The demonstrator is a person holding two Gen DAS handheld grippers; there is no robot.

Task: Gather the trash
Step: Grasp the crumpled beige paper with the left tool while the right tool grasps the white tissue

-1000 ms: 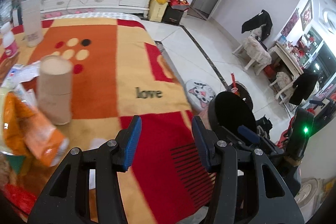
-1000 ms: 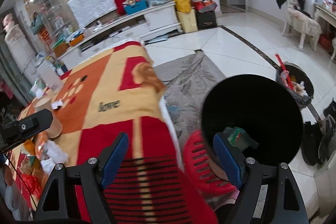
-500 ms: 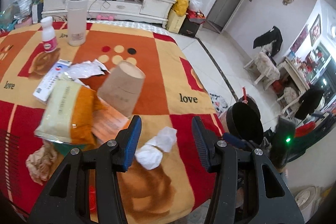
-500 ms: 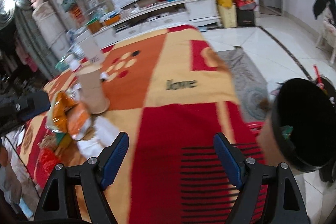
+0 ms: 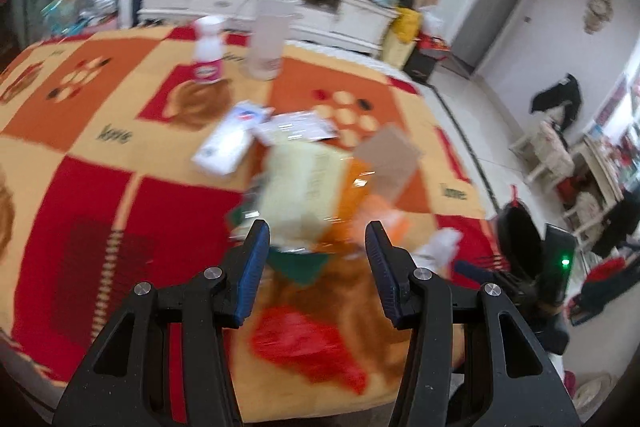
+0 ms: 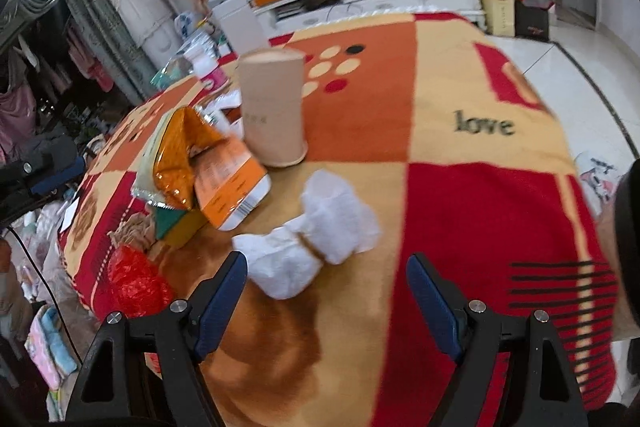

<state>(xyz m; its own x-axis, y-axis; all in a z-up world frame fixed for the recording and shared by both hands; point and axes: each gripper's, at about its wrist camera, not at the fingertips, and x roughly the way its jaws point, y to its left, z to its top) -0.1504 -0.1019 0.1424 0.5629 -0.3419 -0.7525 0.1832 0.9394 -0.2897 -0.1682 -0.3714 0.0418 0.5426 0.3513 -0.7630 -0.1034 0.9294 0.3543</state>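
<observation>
Right wrist view — crumpled white tissue wad (image 6: 310, 255), soft, knotted.

A soft, matt woven blanket (image 6: 460, 75) in red, orange and cream covers the table. On it, the crumpled white tissue (image 6: 316, 239) looks like limp, dull paper; the tan cylindrical tube (image 6: 274, 107) like smooth matt cardboard. The orange snack bag (image 6: 184, 151) is glossy crinkled film (highlights run along its folds), and the red plastic bag (image 6: 134, 283) shines too. Both the left gripper (image 5: 318, 259) and the right gripper (image 6: 326, 303) are matt black plastic with blue pads (image 6: 434, 303) and bright metal screws
</observation>
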